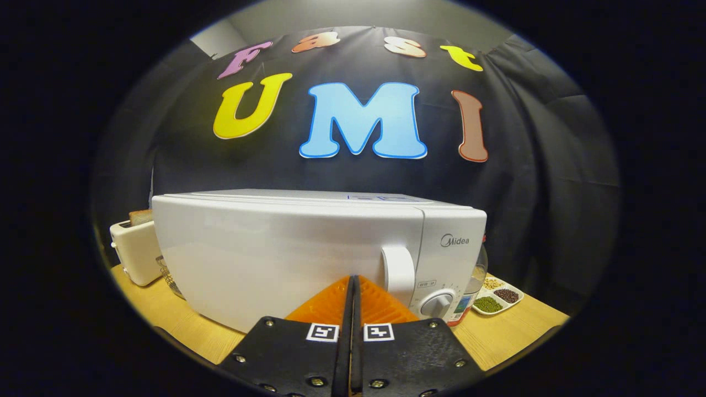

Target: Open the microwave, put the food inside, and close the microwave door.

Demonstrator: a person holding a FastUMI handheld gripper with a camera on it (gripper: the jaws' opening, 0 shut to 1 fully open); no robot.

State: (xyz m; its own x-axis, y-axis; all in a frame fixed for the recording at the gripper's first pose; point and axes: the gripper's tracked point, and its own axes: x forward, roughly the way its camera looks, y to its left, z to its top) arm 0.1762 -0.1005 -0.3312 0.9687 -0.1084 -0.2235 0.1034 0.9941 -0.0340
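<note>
a white microwave point(309, 248) stands on a wooden table point(165, 314) with its door shut, directly ahead of the gripper point(352, 281) at twelve o'clock. the gripper's two fingers are pressed together with nothing between them, their tips close to the door front, just beside the door handle point(398, 273) at about one o'clock. a round dial point(437, 303) sits below the handle. at ten o'clock a white toaster point(134, 251) holds a slice of bread point(140, 216). at three o'clock, past the microwave's corner, a bottle point(473, 289) and a divided dish of beans point(497, 298).
</note>
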